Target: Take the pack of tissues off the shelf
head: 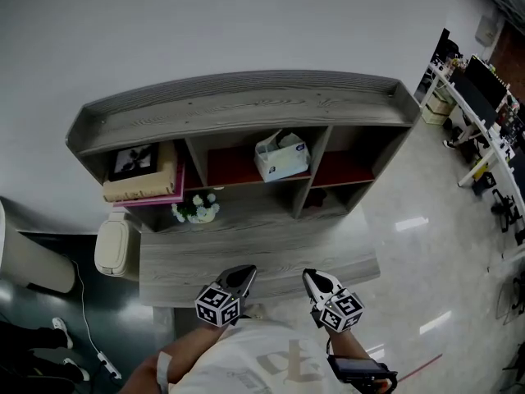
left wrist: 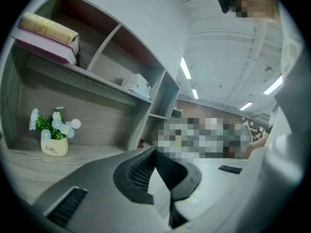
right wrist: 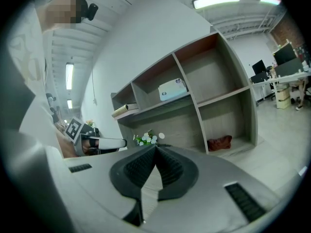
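The pack of tissues (head: 281, 156) sits in the middle upper compartment of the shelf (head: 246, 105). The left gripper (head: 244, 273) and right gripper (head: 309, 277) hang side by side before the shelf's lower ledge, well apart from the pack, each with jaws closed tip to tip on nothing. A flower pot (head: 195, 210) stands on that ledge, under the shelf's left compartment

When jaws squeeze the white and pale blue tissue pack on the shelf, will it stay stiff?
Probably not: the white and pale blue tissue pack looks film-wrapped and creased, so it should dent. Likely light, it may slide on the grey wooden shelf.
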### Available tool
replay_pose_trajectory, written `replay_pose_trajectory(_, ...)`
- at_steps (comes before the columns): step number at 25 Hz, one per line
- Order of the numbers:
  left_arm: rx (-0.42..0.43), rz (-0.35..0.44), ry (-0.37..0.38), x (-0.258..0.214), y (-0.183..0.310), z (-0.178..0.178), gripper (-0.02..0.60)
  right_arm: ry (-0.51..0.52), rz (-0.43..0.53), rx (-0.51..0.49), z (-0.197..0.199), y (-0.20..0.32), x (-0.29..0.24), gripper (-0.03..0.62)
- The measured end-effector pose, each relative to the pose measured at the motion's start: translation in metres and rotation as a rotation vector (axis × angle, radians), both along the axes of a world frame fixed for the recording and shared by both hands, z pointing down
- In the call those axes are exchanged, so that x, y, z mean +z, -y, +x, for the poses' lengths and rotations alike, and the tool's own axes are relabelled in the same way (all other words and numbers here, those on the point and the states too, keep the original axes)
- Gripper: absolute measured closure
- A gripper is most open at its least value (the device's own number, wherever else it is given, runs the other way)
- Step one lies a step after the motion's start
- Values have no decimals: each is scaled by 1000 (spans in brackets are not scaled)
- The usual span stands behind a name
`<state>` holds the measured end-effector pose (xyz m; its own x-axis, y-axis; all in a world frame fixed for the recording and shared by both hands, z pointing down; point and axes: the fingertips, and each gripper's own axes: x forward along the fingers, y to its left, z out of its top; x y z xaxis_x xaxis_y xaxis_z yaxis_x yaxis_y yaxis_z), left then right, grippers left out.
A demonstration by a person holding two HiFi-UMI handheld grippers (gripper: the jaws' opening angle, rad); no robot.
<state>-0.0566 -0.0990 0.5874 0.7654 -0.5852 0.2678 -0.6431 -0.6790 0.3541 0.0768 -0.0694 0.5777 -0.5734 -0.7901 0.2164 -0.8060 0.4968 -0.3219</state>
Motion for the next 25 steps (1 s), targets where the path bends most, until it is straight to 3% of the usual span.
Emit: replay_pose_trajectory(25,70,50,-12,-9,63,-15,569,-12,11,82,-11,58,2,589)
